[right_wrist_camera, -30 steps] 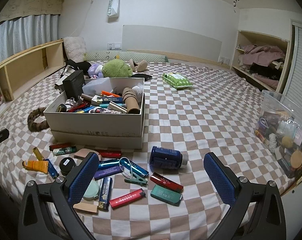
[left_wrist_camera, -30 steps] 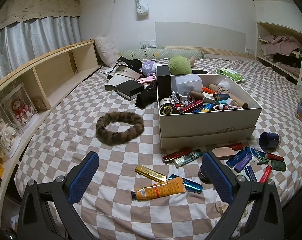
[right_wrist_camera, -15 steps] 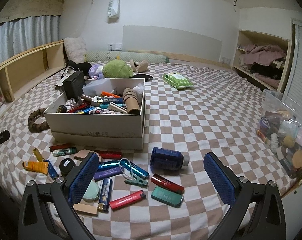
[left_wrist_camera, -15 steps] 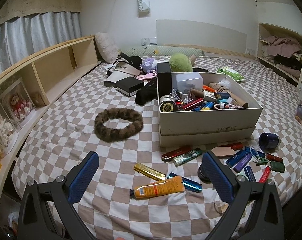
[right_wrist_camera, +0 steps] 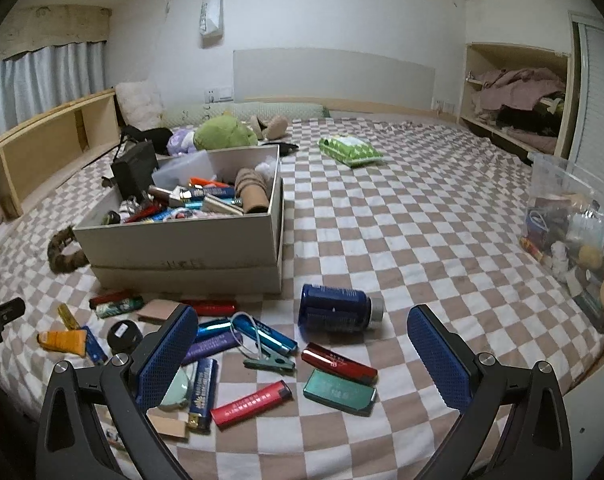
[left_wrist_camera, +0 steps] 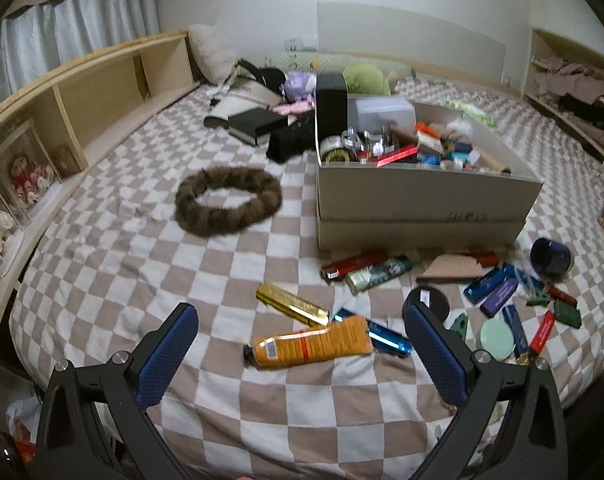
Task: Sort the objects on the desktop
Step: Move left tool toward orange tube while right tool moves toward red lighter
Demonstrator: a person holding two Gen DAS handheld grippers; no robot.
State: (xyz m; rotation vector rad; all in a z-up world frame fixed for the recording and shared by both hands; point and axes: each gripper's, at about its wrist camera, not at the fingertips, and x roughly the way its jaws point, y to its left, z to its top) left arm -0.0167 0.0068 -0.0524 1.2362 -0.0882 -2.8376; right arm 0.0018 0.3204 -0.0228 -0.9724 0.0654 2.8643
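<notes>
Orange tube [left_wrist_camera: 312,346] now lies nearer between the left gripper's [left_wrist_camera: 299,354] wide, empty jaws, which have closed in on it; right gripper [right_wrist_camera: 302,360], equally agape, hangs unmoved above lighters beside box [right_wrist_camera: 181,242].

A cardboard box [left_wrist_camera: 422,204] is sitting on the bed [left_wrist_camera: 141,272], well in from its near edge, and is holding a jumble of small things. A fur ring [left_wrist_camera: 227,200] is lying left of the box. Before the box, a row of lighters [right_wrist_camera: 257,398] and small cases is lying scattered toward the bed's near edge. A tube [left_wrist_camera: 310,346] is lying nearest that edge on the left, with a bar [left_wrist_camera: 291,304] just behind it. A bottle [right_wrist_camera: 336,312] is lying on its side before the box's right corner. A plastic bin [right_wrist_camera: 574,232] is standing at the bed's right edge. A tissue pack [right_wrist_camera: 350,152] is lying behind the box, toward the far edge.
</notes>
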